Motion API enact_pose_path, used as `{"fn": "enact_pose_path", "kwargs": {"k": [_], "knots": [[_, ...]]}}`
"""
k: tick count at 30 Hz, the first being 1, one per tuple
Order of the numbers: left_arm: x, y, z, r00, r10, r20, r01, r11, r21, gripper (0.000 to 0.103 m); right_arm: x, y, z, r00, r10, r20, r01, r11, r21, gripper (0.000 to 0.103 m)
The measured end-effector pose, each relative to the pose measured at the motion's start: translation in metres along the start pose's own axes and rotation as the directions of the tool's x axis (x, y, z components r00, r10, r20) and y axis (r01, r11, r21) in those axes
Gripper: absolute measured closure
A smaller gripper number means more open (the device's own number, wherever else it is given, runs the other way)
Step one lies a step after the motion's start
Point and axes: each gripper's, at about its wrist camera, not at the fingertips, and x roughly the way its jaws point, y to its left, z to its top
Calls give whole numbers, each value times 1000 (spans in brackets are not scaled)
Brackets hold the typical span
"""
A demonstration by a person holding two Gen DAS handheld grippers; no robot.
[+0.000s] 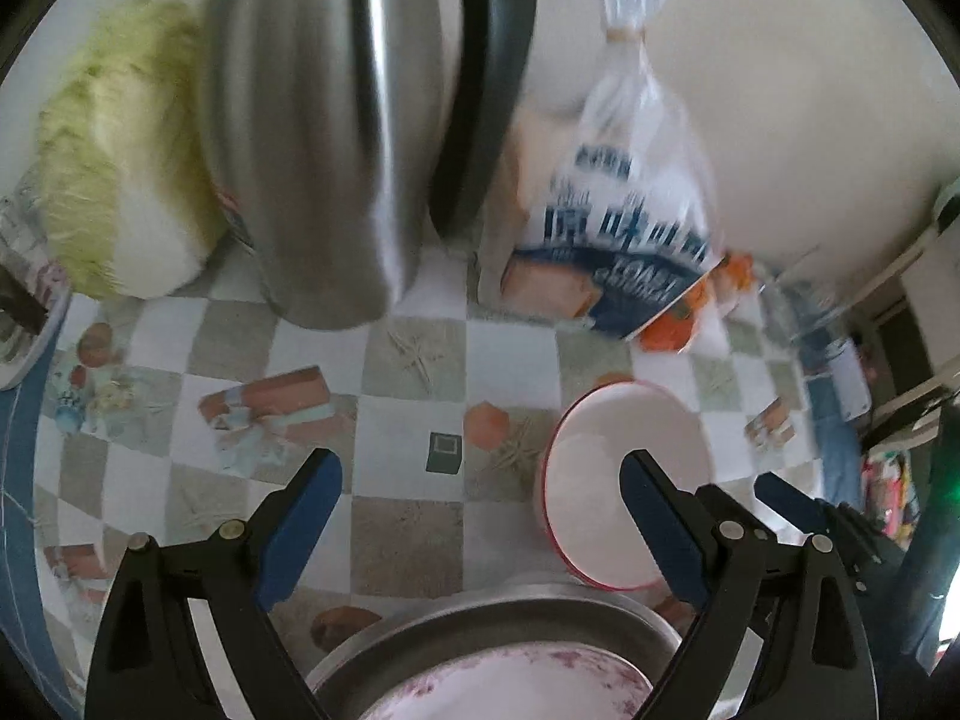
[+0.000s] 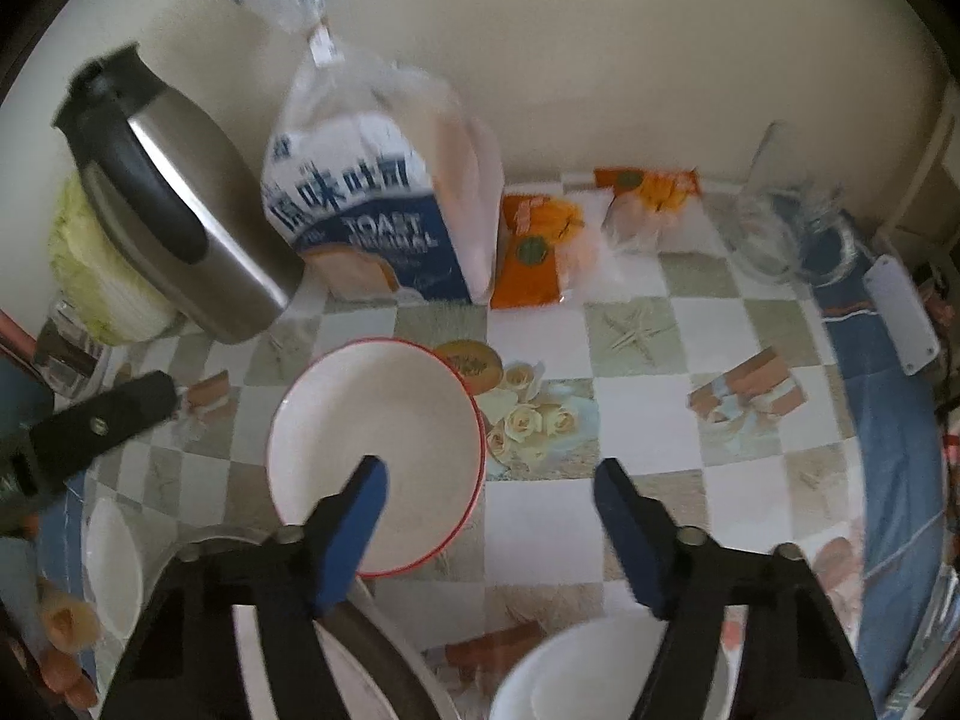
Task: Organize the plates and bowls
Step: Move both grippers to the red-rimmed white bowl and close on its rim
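Note:
A white plate with a red rim (image 2: 384, 420) (image 1: 600, 468) lies on the checkered tablecloth. My right gripper (image 2: 492, 474) hangs open above its right edge, with the left pad over the plate and the right pad over bare cloth. Nothing is pinched. A white bowl (image 2: 600, 666) sits below it at the near edge. My left gripper (image 1: 480, 474) is open over the cloth, just left of the same plate. Under it a metal dish (image 1: 480, 618) holds a purple-patterned plate (image 1: 510, 684). Another white plate (image 2: 114, 558) lies at the far left.
A steel kettle (image 1: 312, 138) (image 2: 180, 228), a bread bag (image 2: 384, 204) (image 1: 624, 228) and a cabbage (image 1: 114, 144) stand along the back wall. Orange packets (image 2: 540, 246), glassware (image 2: 774, 222) and a white power strip (image 2: 900, 312) occupy the right.

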Motion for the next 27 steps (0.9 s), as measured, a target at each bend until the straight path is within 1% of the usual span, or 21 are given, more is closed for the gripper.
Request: {"fn": "enact_pose_path", "kwargs": {"k": [1,2,3,4,5,6,7,8,9,10,12,13,15,16,17,18,20,22,23,25,27], "knots": [[7,-1,-1,1000,4,-9,-4,1000,5,9,7,0,-1,1000,-1,-11,1,1000,0,41],[13,-1,-1,1000,3,-19,-3,1000,7,9,13,0,-1,1000,-2,-19,2,1000,0,45],[22,-2,-2,999,-12,-35,12,1000,8,10,19,0,-2,1000,-1,-26,1,1000,-2,51],[27,-2,-2,999,-22,-44,22,1000,9,11,25,0,-2,1000,1,-31,-1,1000,-2,53],[31,-2,-3,998,-27,-52,28,1000,11,14,30,-1,-2,999,7,-35,-7,1000,-2,60],[36,-3,-3,998,-29,-59,30,999,13,23,34,-1,-2,999,13,-39,-14,1000,-4,67],[41,-4,-4,997,-30,-71,31,999,18,29,38,-1,-2,999,14,-41,-15,1000,-5,69],[46,-4,-5,996,-30,-88,31,999,17,39,41,-2,-2,999,13,-43,-13,1000,-5,73],[50,-4,-5,995,-33,-98,35,999,13,45,45,-3,-3,999,18,-48,-18,1000,-3,81],[54,-3,-6,993,-47,-110,47,999,-3,47,48,-4,-3,998,24,-51,-24,1000,1,83],[60,-3,-8,989,-79,-122,78,997,-18,58,51,-4,-3,997,47,-55,-47,999,9,88],[63,-4,-10,988,-82,-130,81,997,-14,61,53,-4,-3,997,58,-57,-57,998,7,89],[68,-8,-13,985,-84,-149,84,996,-6,68,54,-1,-3,997,53,-59,-54,999,-6,90],[70,-9,-14,983,-92,-158,92,996,-9,70,56,1,-4,997,50,-64,-50,999,-11,90],[71,-10,-16,982,-97,-164,97,995,-11,74,57,1,-4,996,52,-68,-53,999,-10,90],[72,-12,-17,980,-105,-170,104,994,-10,81,58,2,-5,996,57,-72,-58,998,-8,89],[72,-20,-19,979,-115,-171,119,993,14,90,60,3,-5,996,56,-73,-57,998,-12,89],[71,-30,-22,984,-77,-163,90,993,70,90,58,4,-5,996,61,-66,-62,998,-8,89],[71,-33,-24,984,-79,-160,92,993,78,90,57,3,-6,996,60,-64,-61,998,-6,89],[70,-34,-24,981,-104,-162,114,992,52,90,52,3,-6,998,42,-51,-43,999,-17,89],[65,-38,-24,981,-119,-154,128,991,48,90,47,0,-5,999,37,-38,-38,999,-16,89]]}}
